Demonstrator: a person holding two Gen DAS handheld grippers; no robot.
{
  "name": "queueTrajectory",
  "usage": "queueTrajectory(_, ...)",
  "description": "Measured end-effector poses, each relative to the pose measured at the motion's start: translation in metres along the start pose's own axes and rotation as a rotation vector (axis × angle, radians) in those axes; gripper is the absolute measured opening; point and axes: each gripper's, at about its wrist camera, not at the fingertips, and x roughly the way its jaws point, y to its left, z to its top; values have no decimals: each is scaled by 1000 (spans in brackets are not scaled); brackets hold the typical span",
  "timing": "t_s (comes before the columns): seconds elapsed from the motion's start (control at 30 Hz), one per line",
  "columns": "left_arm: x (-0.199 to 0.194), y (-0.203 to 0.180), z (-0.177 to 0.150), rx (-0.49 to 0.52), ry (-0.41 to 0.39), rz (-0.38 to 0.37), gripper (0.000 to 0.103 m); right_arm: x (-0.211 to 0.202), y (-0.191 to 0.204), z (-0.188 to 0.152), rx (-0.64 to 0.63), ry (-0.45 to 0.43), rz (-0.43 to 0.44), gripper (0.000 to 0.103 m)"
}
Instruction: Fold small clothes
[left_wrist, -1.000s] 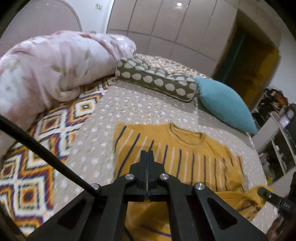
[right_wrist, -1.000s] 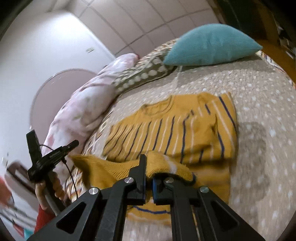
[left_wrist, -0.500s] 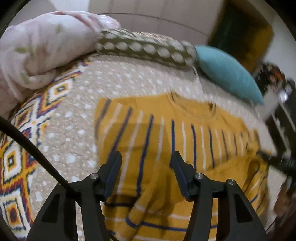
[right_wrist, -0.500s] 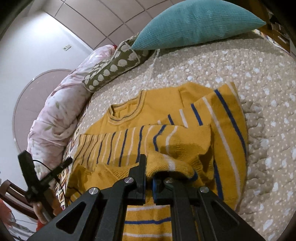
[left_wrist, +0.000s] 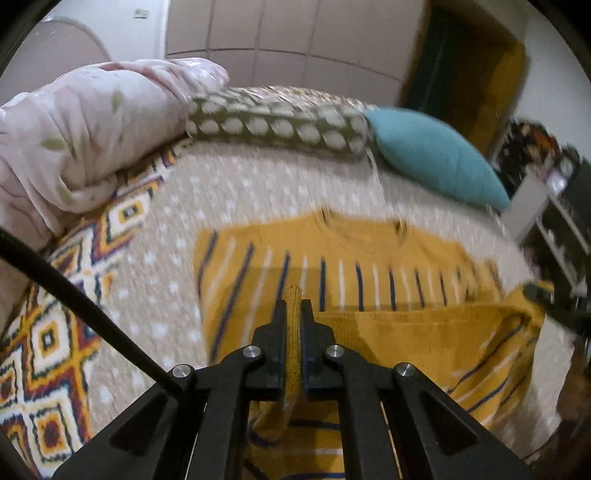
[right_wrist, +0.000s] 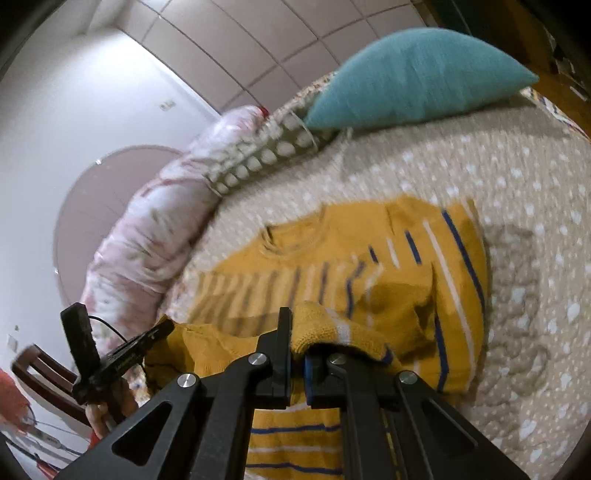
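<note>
A mustard-yellow knit sweater (left_wrist: 354, 258) with navy and white stripes lies on the dotted beige bedspread (left_wrist: 258, 184), neck toward the pillows. My left gripper (left_wrist: 294, 314) is shut on a fold of its lower hem, with yellow knit showing between the pads. In the right wrist view the same sweater (right_wrist: 332, 251) spreads out ahead, and my right gripper (right_wrist: 297, 332) is shut on the other end of the hem, which bulges over the fingers. The lifted hem stretches between the two grippers. The left gripper (right_wrist: 118, 360) and the hand holding it show at the lower left of that view.
A pink floral duvet (left_wrist: 81, 125) is bunched at the left. An olive bolster with pale spots (left_wrist: 277, 123) and a teal cushion (left_wrist: 432, 162) lie at the head of the bed. A patterned blanket (left_wrist: 55, 332) covers the left side. Shelves (left_wrist: 554, 221) stand to the right.
My left gripper opened over the sweater's lower edge, dropped onto it and closed on a fold of the hem. The right gripper kept its grip and shifted sideways with the hem.
</note>
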Motion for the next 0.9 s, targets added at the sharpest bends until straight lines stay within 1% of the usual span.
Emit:
queueTrajectory(0.03, 3, 3, 9, -12, -6, 12, 5, 2, 1, 8, 3, -7, 3, 6)
queueTrajectory(0.1, 25, 7, 36, -28, -7, 64, 5, 12, 1, 24, 11, -10, -13, 6)
queueTrajectory(0.17, 51, 7, 50, -20, 18, 108, 5, 31, -4, 38, 27, -1, -50, 6)
queueTrajectory(0.27, 91, 6, 58, -14, 87, 168, 6, 63, -21, 48, 63, 39, -106, 6)
queueTrajectory(0.33, 106, 6, 56, -15, 109, 188, 7, 81, -36, 50, 112, 65, -123, 7)
queueTrajectory(0.37, 108, 7, 55, -20, 110, 191, 10, 86, -44, 50, 150, 74, -117, 9)
queueTrajectory(0.43, 106, 13, 55, -48, 92, 187, 20, 93, -65, 52, 257, 88, -67, 9)
queueTrajectory(0.5, 102, 21, 57, -81, 75, 176, 44, 97, -79, 52, 323, 90, -30, 10)
queueTrajectory(0.53, 98, 28, 59, -108, 61, 164, 47, 99, -86, 53, 351, 89, -17, 10)
queueTrajectory(0.67, 85, 50, 65, -185, 53, 114, 48, 102, -101, 54, 443, 84, 46, 10)
queueTrajectory(0.73, 78, 58, 64, -215, 47, 97, 51, 100, -109, 55, 515, 65, 98, 11)
queueTrajectory(0.8, 70, 65, 63, -239, 38, 85, 53, 98, -114, 55, 574, 47, 128, 14)
queueTrajectory(0.83, 65, 68, 60, -245, 35, 79, 54, 96, -115, 56, 593, 37, 136, 17)
queueTrajectory(0.9, 54, 71, 53, -248, 33, 71, 55, 91, -120, 58, 630, 14, 149, 31)
